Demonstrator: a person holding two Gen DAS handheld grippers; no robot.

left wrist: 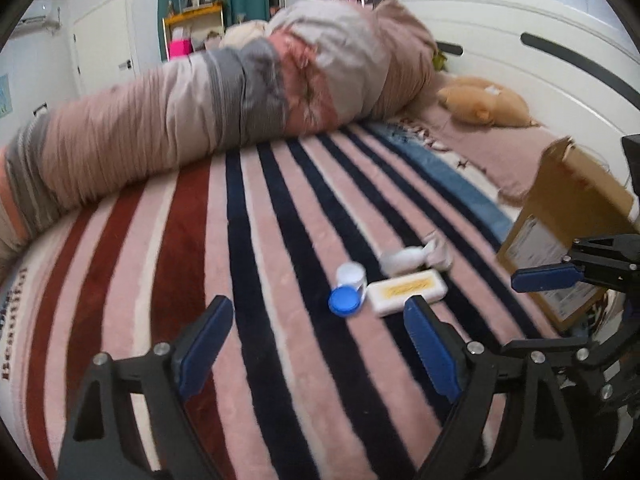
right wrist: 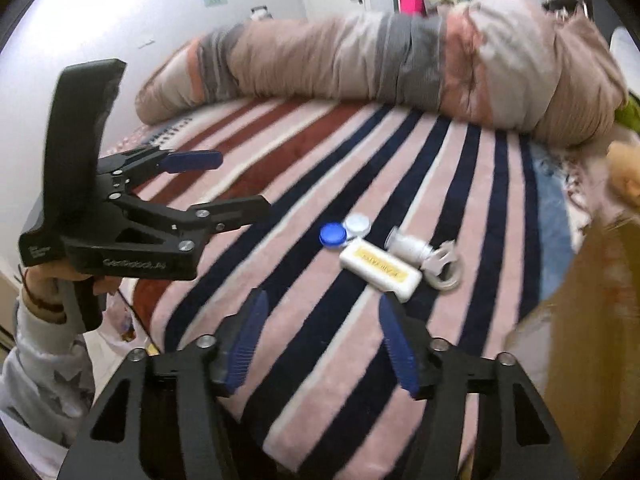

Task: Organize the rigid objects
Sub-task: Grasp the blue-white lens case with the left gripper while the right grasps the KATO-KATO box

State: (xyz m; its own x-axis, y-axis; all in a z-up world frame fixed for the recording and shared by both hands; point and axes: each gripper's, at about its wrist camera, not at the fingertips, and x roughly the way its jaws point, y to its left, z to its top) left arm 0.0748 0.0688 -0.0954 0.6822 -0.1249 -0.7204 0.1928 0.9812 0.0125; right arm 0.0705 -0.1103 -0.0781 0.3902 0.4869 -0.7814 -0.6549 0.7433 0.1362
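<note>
My fingers are spread wide on both tools and hold nothing: the left gripper [left wrist: 318, 322] and the right gripper [right wrist: 322, 322] both hover above the striped blanket [right wrist: 304, 340], short of the small items.

Those items lie in one loose cluster on the blanket: a contact lens case [right wrist: 345, 231] with one blue cap and one white cap, a flat white box with a yellow label [right wrist: 380, 269] touching it, a small white bottle [right wrist: 407, 249] lying on its side, and a pale clip or ring piece [right wrist: 444, 266] at the bottle's end, too blurred to name.

A cardboard box [left wrist: 568, 232] stands near the cluster on the right; I cannot see inside it.

I judge the sorting barely begun: nothing is gripped, and all four pieces wait on the blanket. If the cardboard box is the destination, every item has yet to go there.
</note>
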